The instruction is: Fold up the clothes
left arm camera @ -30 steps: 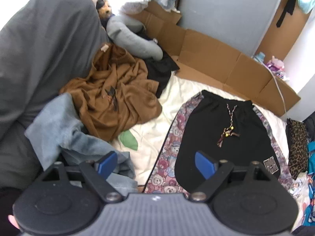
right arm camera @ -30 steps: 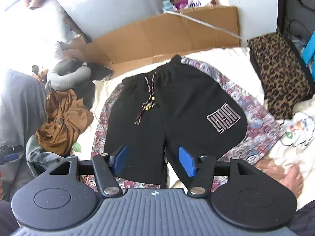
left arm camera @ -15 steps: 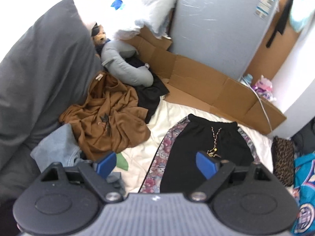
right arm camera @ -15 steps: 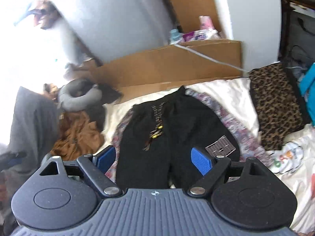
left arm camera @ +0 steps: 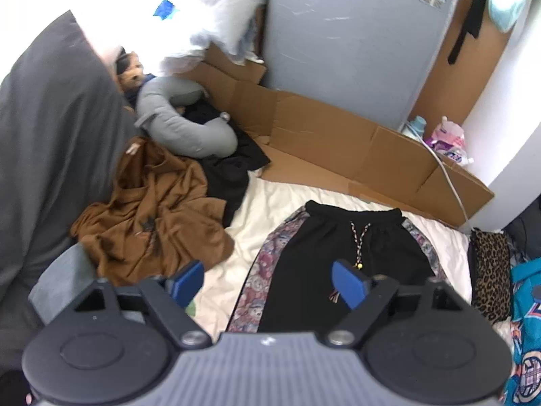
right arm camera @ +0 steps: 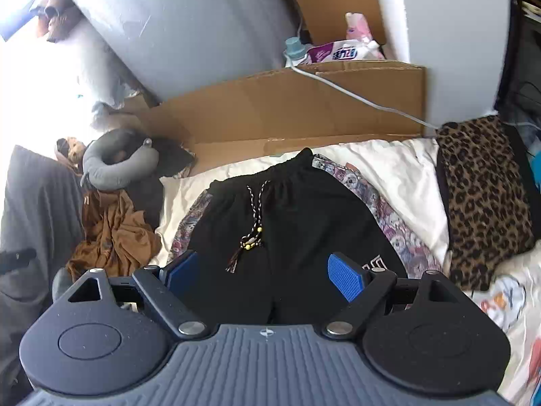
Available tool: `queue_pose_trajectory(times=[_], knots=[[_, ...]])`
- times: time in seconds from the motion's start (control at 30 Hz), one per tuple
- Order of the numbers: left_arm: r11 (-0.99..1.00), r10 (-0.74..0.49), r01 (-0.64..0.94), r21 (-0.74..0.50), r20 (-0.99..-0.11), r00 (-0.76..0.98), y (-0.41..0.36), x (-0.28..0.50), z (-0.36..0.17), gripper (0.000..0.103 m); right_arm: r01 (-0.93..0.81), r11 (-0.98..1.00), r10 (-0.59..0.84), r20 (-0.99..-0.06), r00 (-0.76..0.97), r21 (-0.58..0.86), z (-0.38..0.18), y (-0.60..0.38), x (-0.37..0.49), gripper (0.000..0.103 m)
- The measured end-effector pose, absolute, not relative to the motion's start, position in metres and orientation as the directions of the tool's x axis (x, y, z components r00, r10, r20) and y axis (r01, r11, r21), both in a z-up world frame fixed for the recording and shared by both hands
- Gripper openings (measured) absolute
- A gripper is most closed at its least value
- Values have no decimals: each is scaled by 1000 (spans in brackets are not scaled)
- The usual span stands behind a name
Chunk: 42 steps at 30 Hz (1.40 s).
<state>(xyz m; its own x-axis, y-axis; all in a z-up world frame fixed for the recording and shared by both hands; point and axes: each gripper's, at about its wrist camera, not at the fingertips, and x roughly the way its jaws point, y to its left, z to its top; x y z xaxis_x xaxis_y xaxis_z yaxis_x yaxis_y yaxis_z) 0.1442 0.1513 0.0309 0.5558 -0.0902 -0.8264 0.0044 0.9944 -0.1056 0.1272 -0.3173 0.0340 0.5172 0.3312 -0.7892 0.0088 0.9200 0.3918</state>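
Our left gripper (left arm camera: 268,286) hangs with its jaws spread wide and nothing between them; the blue pads (left arm camera: 348,282) are clear of any cloth. Our right gripper (right arm camera: 267,275) is the same: jaws wide apart, empty.

The shorts (left arm camera: 338,264) lie flat ahead of both grippers on a patterned cloth (left arm camera: 257,287), waistband away from us, drawstring (right arm camera: 252,233) trailing down the middle. In the left view the shorts sit mostly ahead of the right pad and beyond it; the gap between the pads frames the cloth's edge and the white sheet (left arm camera: 250,216). In the right view the shorts (right arm camera: 290,230) fill the gap between the pads, with the drawstring's beaded end just beyond them. We cannot tell how far above the fabric either gripper hangs.

Left of the shorts lies a crumpled brown garment (left arm camera: 152,213), with a grey neck pillow (left arm camera: 189,128) behind it. Cardboard (left arm camera: 338,149) lines the far edge. A leopard-print piece (right arm camera: 483,196) lies to the right.
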Motion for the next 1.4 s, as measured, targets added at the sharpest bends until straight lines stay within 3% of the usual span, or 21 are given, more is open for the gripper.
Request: queue_pose_trajectory(times=[0.43,0.57,0.87,0.93,1.1,1.23,1.33,1.4], knots=[[991,-127,28,-130,-853,507,112,224,-68,53,-61,946,309,-831,463,318,-52,-320,193,84],[987,-158,62,-146,-859,487,98,234,-111,49,-89,952,301,-839,453,294,-89,-319,198,83],[984,-175,111,-140,-881,440,81,250,-229,44,-133,944,331,-862,383,303,-205,-304,204,68],[986,-158,111,-122,-891,425,83,252,-251,43,-160,950,309,-880,361,268,-228,-296,198,57],[993,-100,98,-68,-918,383,89,244,-288,42,-194,912,409,-838,361,361,-245,-277,169,54],[993,-52,116,-6,-916,397,92,233,-306,41,-229,869,495,-791,361,439,-255,-262,145,23],[993,-12,114,39,-912,409,98,230,-319,31,-242,849,528,-770,358,470,-268,-251,128,18],[996,-18,86,18,-914,405,105,230,-323,30,-242,837,546,-760,351,490,-275,-244,116,13]])
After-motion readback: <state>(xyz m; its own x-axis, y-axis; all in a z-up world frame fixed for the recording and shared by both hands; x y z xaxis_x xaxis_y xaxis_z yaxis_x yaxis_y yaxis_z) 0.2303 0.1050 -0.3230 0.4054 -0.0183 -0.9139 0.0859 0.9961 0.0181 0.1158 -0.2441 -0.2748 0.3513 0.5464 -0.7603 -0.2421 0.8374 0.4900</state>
